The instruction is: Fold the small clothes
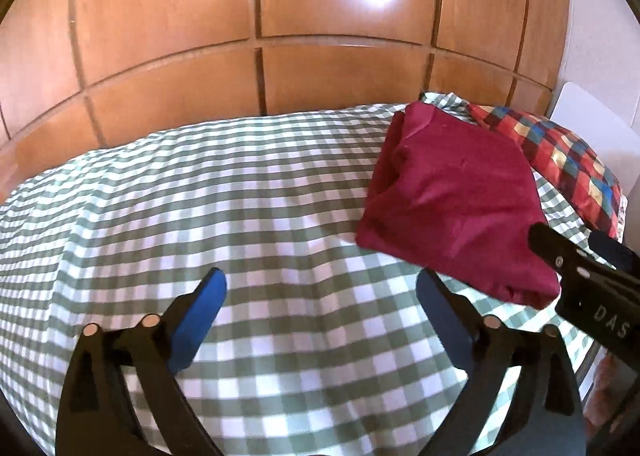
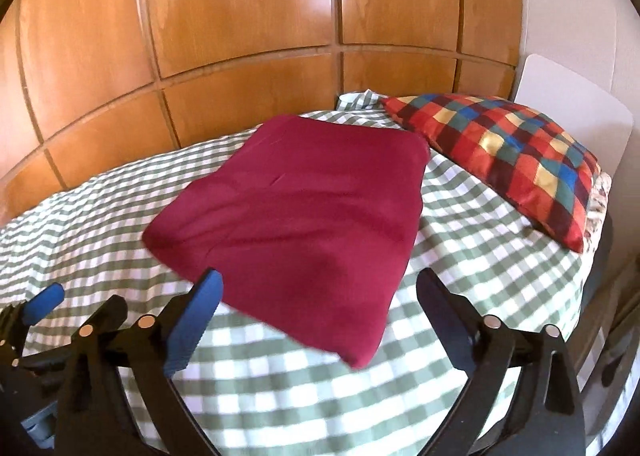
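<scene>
A dark red garment [image 2: 296, 216] lies folded into a flat rectangle on the green-and-white checked bedspread [image 2: 480, 240]. My right gripper [image 2: 320, 288] stands open just in front of its near edge, with nothing pressed between its blue pads. In the left wrist view the same garment [image 1: 452, 192] lies to the right. My left gripper [image 1: 320, 288] is open over bare bedspread [image 1: 200, 192], well left of the garment and holding nothing. Part of the right gripper [image 1: 592, 276] shows at that view's right edge. One blue fingertip [image 2: 42, 302] of the left gripper shows at the lower left of the right wrist view.
A multicoloured checked cushion [image 2: 508, 152] lies right of the garment at the head of the bed. Wooden wardrobe doors [image 1: 256, 36] stand close behind the bed's far side. A white board [image 2: 572, 112] leans at the right wall. The bed's edge drops away at the right.
</scene>
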